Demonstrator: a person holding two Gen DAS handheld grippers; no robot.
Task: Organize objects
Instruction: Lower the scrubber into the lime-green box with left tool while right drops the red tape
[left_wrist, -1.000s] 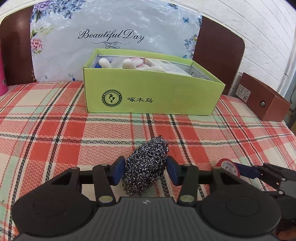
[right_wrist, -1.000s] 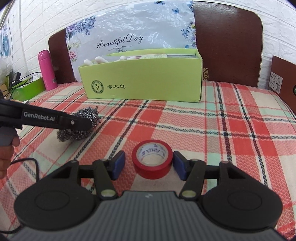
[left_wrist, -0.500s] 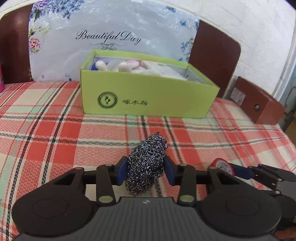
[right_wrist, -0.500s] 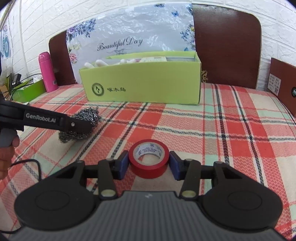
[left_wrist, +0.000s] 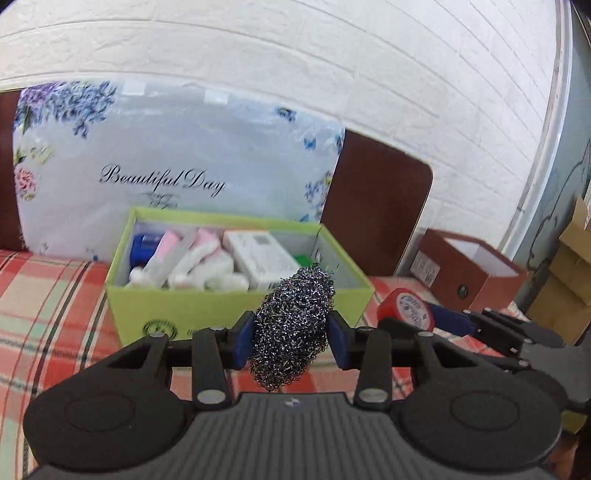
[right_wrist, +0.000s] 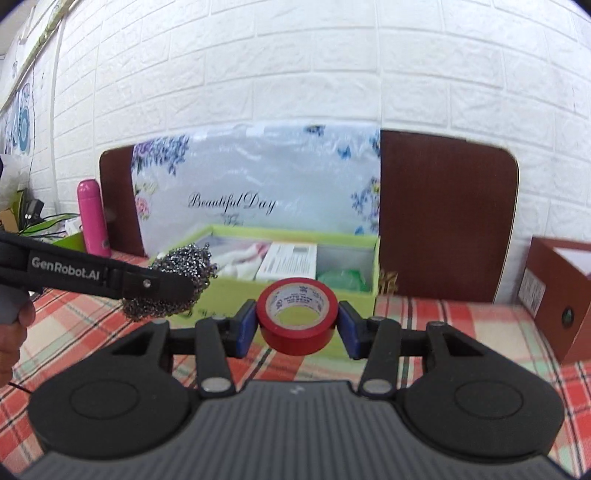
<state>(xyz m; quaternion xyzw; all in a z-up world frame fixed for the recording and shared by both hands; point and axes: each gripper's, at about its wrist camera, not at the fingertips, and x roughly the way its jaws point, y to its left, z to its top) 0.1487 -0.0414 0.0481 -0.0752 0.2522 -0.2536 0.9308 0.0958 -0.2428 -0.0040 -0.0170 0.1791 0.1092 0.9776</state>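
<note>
The left tongs (left_wrist: 291, 334) pinch one steel scourer (left_wrist: 291, 328); the right tongs (right_wrist: 297, 328) pinch one red tape roll (right_wrist: 298, 317). Both are held off the plaid counter (left_wrist: 55, 295), in front of one green box (left_wrist: 207, 302) that holds tubes and a white carton. One brown box (left_wrist: 469, 269) stands at the right, one pink bottle (right_wrist: 92, 218) at the left.

Left tongs (left_wrist: 291, 334) grip a steel scourer (left_wrist: 291, 328) before the green box (left_wrist: 236, 306).

steel scourer (left_wrist: 291, 325) lifted, red tape (right_wrist: 298, 314) lifted
</note>
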